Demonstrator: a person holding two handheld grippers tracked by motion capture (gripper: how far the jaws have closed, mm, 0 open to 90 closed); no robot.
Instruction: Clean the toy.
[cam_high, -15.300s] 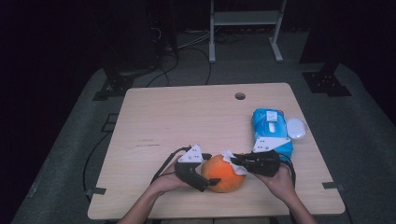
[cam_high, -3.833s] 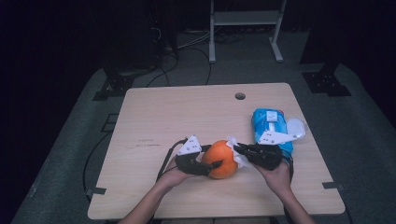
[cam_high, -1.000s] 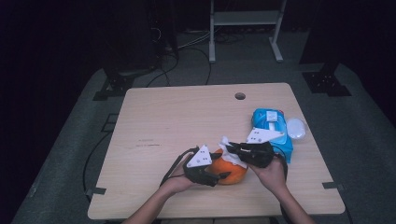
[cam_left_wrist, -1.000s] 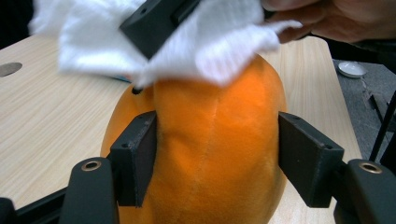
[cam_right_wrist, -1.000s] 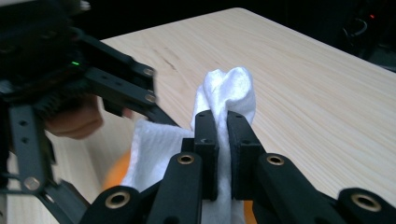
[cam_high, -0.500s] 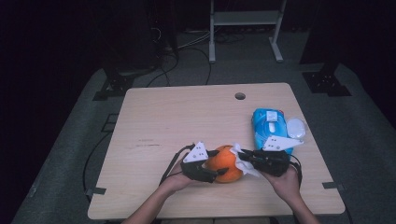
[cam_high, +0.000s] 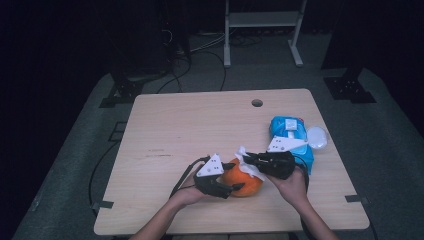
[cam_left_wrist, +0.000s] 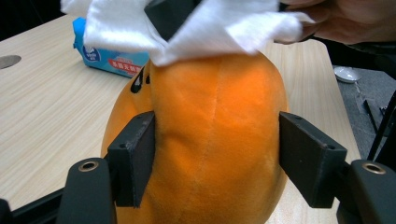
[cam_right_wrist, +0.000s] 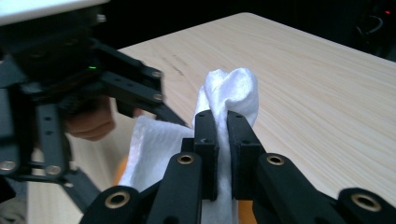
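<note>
High view: orange plush toy (cam_high: 243, 183) sits near the table's (cam_high: 200, 125) 6 o'clock edge, left gripper (cam_high: 227, 186) at its 9 o'clock, right gripper (cam_high: 248, 159) at 1 o'clock. Left gripper view: both pads (cam_left_wrist: 136, 158) press the toy's (cam_left_wrist: 215, 140) flanks, clamped. Right gripper view: jaws pinch a white wipe (cam_right_wrist: 231, 91) tight.

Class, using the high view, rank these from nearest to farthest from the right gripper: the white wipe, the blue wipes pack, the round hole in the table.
1. White wipe: pinched in the right gripper.
2. Blue wipes pack: just right, behind it.
3. Round hole: far edge of the table.
</note>
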